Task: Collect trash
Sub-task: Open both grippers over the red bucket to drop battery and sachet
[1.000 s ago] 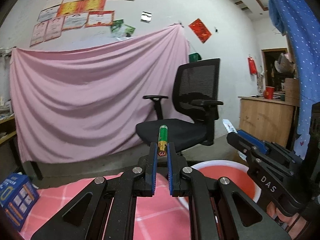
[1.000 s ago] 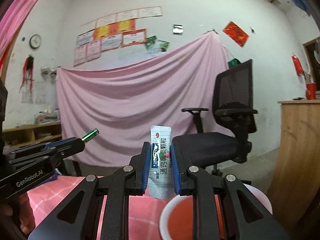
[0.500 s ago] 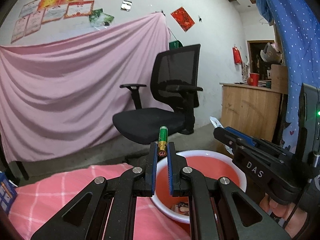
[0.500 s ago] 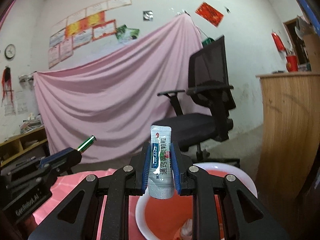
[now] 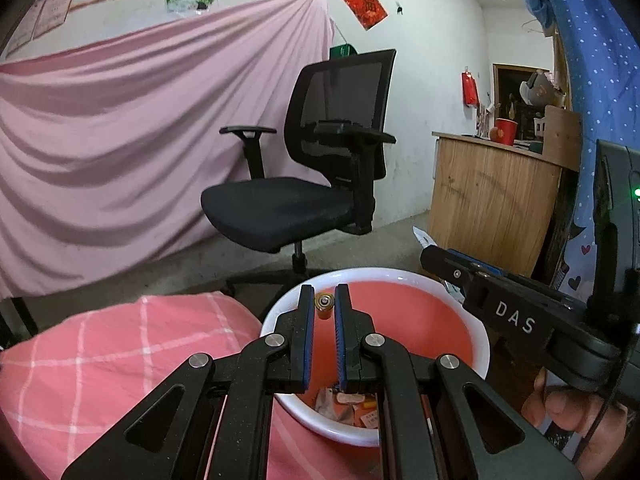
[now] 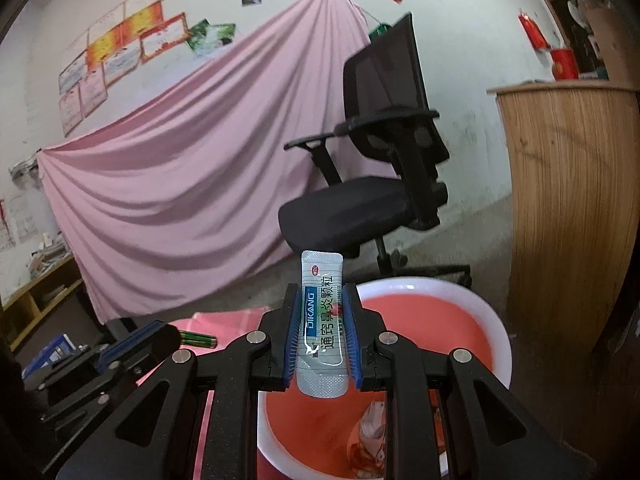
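Clamped between the blue pads of the left gripper: a small battery, gold at the end facing the camera, with a round metal terminal in its middle. Long axis running forward along the fingers, so seen end-on from the left wrist; from the right wrist, seen from the side as a green body with a gold band, sticking out level past the fingertips toward the basin. Jaws nearly closed, only the battery's width between them.

Pinched in the right gripper: a flat silver-grey sachet with crimped ends, a blue strip reading DIKANG down one side, black Chinese characters beside it, a small red mark near the top. Standing upright on its long axis, top end well above the fingertips, bottom end hanging below the pads. Jaws shut on its two long edges. From the left wrist, only a white corner of it showing past the tip of the right gripper.

Both held over a round basin, white rim, red inside, with crumpled wrappers lying at its bottom. Basin touching a pink checked cloth on its left. Behind: a black office chair, a pink sheet hung on the wall, a wooden counter to the right.
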Available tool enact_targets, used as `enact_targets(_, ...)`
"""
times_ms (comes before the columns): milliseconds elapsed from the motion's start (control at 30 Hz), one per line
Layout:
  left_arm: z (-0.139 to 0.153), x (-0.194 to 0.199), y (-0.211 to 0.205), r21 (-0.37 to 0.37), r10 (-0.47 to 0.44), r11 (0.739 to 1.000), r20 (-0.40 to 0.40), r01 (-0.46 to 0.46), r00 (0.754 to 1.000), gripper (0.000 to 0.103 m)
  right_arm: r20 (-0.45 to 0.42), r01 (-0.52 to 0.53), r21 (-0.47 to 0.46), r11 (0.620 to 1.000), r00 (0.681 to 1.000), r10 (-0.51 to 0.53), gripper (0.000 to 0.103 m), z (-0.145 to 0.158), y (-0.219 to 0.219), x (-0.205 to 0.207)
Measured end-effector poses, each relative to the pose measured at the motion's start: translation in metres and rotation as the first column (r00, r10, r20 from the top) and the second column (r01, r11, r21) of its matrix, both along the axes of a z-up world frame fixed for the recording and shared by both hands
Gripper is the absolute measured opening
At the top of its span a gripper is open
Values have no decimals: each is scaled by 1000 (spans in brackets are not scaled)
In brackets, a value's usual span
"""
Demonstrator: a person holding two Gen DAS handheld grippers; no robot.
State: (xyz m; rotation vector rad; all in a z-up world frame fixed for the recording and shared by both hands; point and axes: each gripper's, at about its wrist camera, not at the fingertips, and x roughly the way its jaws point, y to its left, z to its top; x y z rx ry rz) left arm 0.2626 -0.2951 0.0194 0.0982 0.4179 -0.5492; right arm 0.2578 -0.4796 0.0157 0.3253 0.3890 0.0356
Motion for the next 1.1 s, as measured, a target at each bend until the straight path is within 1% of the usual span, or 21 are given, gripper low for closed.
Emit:
enact_targets(367,-11,15,-5,-1,-17,1000,-98,17,995,7,-64,14,19,1000,998,-13,20,-8,-8,7)
enact_targets(400,-11,17,-5,0,-16,1000,-102,16,995,7,-68,16,20,1000,998,-15,21,-9,-9,7)
enact_targets(433,-11,17,-5,1,-16,1000,-106,16,994,7,-70,19,20,1000,997,-17,26,-9,-9,7)
enact_targets(467,-12,17,-5,1,-15,1000,-108,15,994,7,-72,20,20,1000,997,-18,31,-9,-9,8)
enact_targets(667,-10,14,-1,9,-3,1000,-99,4,995,8,-68,23,19,1000,997,-21,31,-9,-10,7)
enact_targets(1100,2,9,24,12,54,998,-64,-54,996,8,-50,15,3,1000,999,-15,31,-6,-5,5)
